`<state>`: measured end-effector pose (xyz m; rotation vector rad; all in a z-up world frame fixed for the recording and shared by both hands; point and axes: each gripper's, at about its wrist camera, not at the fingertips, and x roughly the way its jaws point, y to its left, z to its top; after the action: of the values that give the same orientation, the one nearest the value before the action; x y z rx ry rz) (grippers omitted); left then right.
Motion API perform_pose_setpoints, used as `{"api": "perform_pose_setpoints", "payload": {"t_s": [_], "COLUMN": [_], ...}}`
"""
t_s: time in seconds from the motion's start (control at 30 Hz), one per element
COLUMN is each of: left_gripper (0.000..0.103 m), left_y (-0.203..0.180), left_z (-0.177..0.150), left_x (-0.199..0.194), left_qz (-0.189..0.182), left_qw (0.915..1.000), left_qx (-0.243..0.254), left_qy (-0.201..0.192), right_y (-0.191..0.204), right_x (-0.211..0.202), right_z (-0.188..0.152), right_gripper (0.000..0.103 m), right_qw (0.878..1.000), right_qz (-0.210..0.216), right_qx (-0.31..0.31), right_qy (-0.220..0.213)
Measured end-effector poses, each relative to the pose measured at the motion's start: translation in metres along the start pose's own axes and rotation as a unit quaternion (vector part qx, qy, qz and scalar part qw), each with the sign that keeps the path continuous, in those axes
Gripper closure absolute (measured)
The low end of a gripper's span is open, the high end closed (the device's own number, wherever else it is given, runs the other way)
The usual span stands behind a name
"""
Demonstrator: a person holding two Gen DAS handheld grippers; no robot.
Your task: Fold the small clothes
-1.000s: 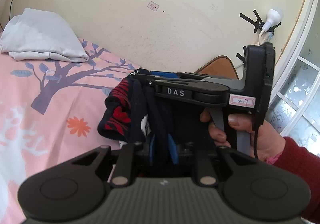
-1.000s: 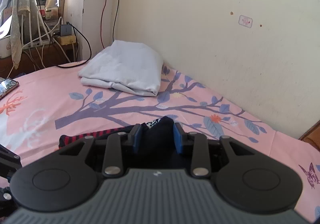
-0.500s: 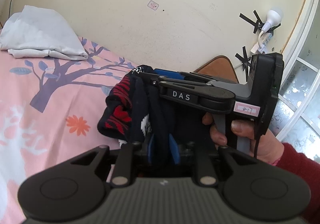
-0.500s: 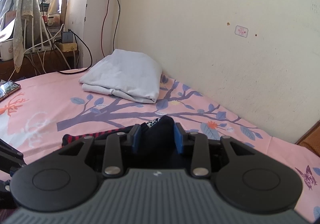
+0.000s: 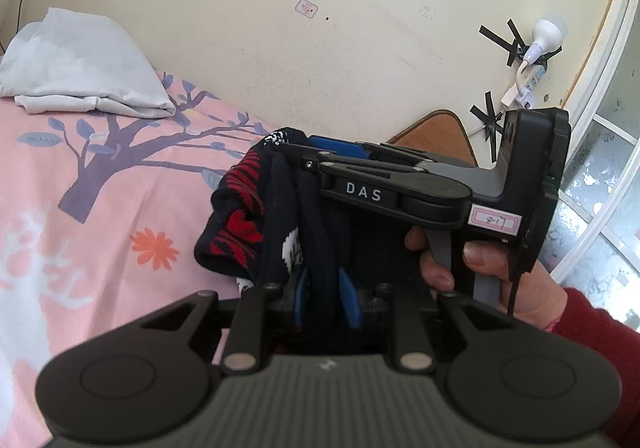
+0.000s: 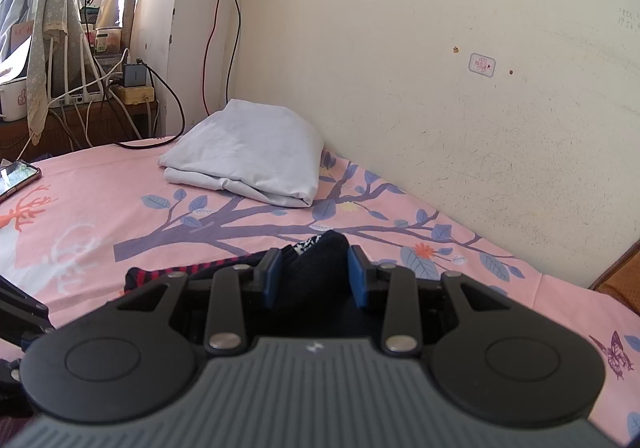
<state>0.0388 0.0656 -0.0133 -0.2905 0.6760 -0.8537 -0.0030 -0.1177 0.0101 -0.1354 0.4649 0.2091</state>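
A dark navy knit garment (image 5: 240, 224) with red and white patterns hangs bunched above the pink bed sheet (image 5: 80, 228), stretched between both grippers. My left gripper (image 5: 323, 302) is shut on a dark fold of it, with the blue pads pressing the cloth. My right gripper (image 6: 315, 280) is shut on another bunched part of the garment (image 6: 320, 260). In the left wrist view the right gripper (image 5: 298, 154) shows side-on, held by a hand (image 5: 440, 268) in a red sleeve, its fingers reaching into the garment's upper edge.
A folded pale grey cloth (image 6: 248, 160) lies on the bed by the wall. A phone (image 6: 18, 178) rests at the bed's far left edge. Cables and chargers crowd a side table (image 6: 100, 96). A brown chair back (image 5: 436, 132), a taped bulb (image 5: 548, 32) and a window (image 5: 600, 188) are at the right.
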Motion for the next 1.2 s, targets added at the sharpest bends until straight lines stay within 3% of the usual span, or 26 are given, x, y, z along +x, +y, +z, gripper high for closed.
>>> {"api": "perform_pose_setpoints", "payload": {"t_s": [1.07,1.17,1.2], "left_gripper": [0.082,0.077,0.075], "left_y": [-0.002,0.005,0.006], "left_z": [-0.001,-0.001,-0.001], "left_x": [0.002,-0.007,-0.012], "left_qz": [-0.001,-0.013,-0.015], "left_qw": [1.0000,0.9997,0.9994], "left_qx": [0.005,-0.018,-0.021], "left_qy": [0.005,-0.013,-0.022], "right_y": [-0.002,-0.021,-0.032], "right_x": [0.000,-0.023,-0.036], "right_z": [0.004,0.012,0.012], "right_gripper": [0.063,0.062,0.056], "right_qw": [1.000,0.997,0.993], "right_qz": [0.008,0.028,0.041], "right_qx": [-0.001,0.068,0.108], "right_qy": [0.007,-0.009,-0.025]}}
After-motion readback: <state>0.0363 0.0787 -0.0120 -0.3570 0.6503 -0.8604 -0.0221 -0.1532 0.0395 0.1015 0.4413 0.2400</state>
